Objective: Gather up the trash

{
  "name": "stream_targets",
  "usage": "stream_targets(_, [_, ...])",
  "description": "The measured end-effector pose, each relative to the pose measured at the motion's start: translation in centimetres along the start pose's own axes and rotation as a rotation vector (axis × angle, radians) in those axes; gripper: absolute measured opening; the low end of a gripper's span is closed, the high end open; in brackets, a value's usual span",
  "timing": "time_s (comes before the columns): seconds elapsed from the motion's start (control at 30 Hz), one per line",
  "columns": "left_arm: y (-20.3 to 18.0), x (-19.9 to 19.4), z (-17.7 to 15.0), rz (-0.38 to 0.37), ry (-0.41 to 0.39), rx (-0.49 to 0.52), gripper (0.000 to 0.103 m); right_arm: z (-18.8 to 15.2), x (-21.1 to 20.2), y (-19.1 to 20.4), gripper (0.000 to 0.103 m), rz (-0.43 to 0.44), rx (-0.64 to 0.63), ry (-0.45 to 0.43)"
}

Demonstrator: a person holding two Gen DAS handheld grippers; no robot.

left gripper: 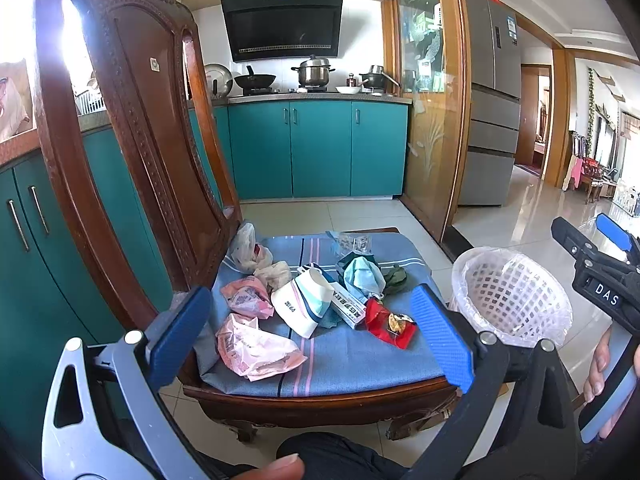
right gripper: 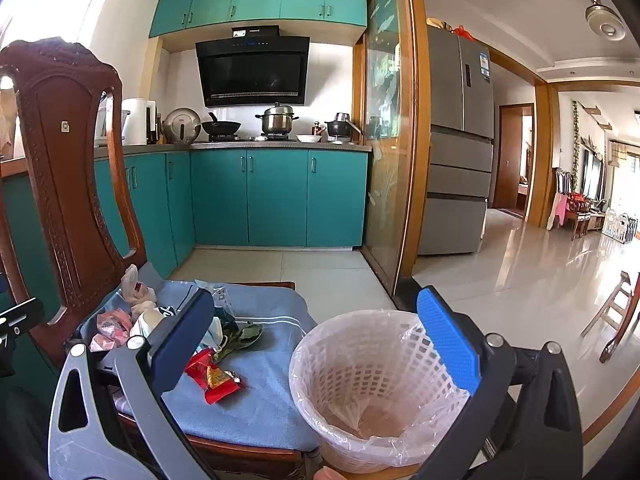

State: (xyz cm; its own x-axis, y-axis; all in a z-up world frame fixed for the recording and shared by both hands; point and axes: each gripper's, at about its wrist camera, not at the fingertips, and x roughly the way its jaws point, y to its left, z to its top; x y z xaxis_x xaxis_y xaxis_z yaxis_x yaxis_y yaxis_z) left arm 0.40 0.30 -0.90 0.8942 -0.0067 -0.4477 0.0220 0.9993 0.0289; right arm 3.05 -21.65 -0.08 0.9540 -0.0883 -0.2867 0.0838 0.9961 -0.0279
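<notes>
Trash lies on the blue cushion (left gripper: 352, 360) of a wooden chair: two pink wrappers (left gripper: 256, 350), a white paper cup (left gripper: 302, 306), a red snack wrapper (left gripper: 390, 326), a light blue face mask (left gripper: 362, 276), a small box (left gripper: 348, 306) and a white plastic bag (left gripper: 246, 246). My left gripper (left gripper: 310, 336) is open and empty, held near the cushion's front. A white lattice bin (right gripper: 372, 384) with a clear liner stands on the floor right of the chair. My right gripper (right gripper: 320, 344) is open and empty above the bin's near side. The red wrapper also shows in the right wrist view (right gripper: 214, 378).
The chair's carved wooden back (left gripper: 132, 128) rises at the left. Teal kitchen cabinets (left gripper: 320, 148) and a stove with pots stand behind. A glass sliding door (left gripper: 428, 112) and a grey fridge (left gripper: 494, 100) are at the right. Tiled floor (right gripper: 520, 288) stretches right of the bin.
</notes>
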Motion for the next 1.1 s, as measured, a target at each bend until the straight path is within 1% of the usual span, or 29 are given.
stream_targets(0.6, [-0.73, -0.59, -0.2, 0.001, -0.005, 0.0, 0.1, 0.2, -0.45, 0.08, 0.1, -0.007, 0.002, -0.014])
stream_targets(0.67, [-0.04, -0.27, 0.09, -0.003, -0.001, -0.004, 0.1, 0.08, -0.44, 0.03, 0.1, -0.008, 0.005, -0.014])
stream_targets(1.1, [-0.16, -0.5, 0.28, -0.004, 0.003, -0.005, 0.1, 0.02, -0.47, -0.2, 0.1, -0.013, 0.011, -0.013])
